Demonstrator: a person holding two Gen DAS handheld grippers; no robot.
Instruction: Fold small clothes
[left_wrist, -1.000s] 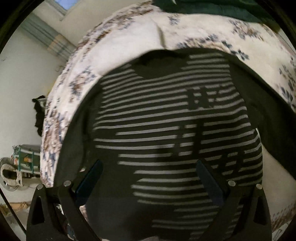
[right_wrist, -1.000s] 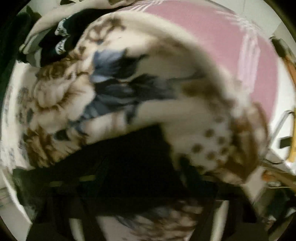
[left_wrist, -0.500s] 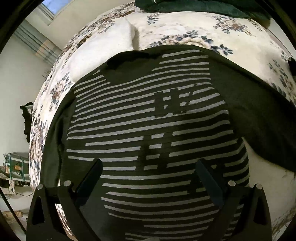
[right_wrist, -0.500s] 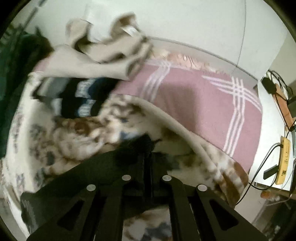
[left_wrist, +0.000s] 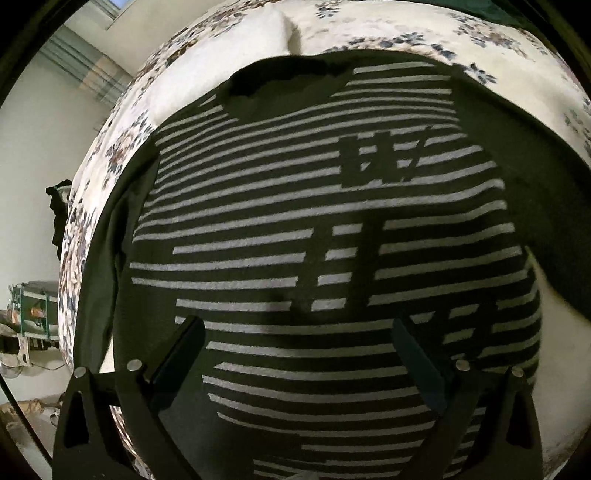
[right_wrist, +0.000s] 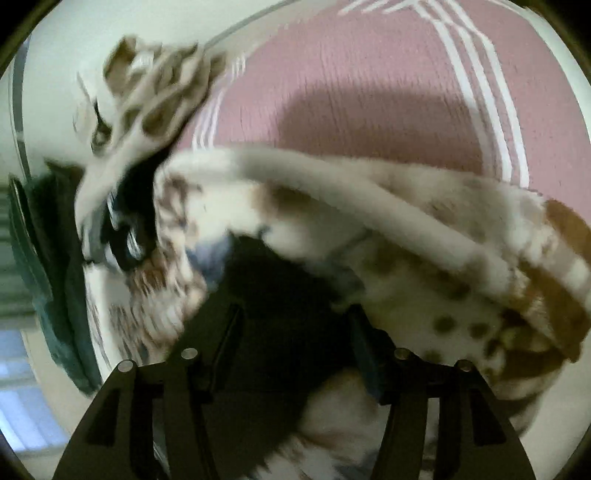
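A dark sweater (left_wrist: 295, 229) with pale stripes lies flat, neck hole away from me, on a cream floral blanket (left_wrist: 388, 33). My left gripper (left_wrist: 295, 332) hangs open just above the sweater's lower half, nothing between its fingers. One dark sleeve (left_wrist: 546, 206) stretches off to the right. In the blurred right wrist view, my right gripper (right_wrist: 295, 332) has its jaws opening. The dark sleeve cloth (right_wrist: 280, 280) still lies between the fingers on the floral blanket (right_wrist: 424, 302); the pads do not appear to press it.
A pink sheet with white lines (right_wrist: 369, 74) lies beyond the blanket. A heap of beige and dark clothes (right_wrist: 147, 110) sits at the back left, next to dark green cloth (right_wrist: 48, 258). The bed's left edge (left_wrist: 74, 258) drops to a cluttered floor.
My left gripper has sunk closer to the sweater, which now fills more of its view. My right gripper has rolled, and its jaws, shut on the dark sleeve before, now stand apart.
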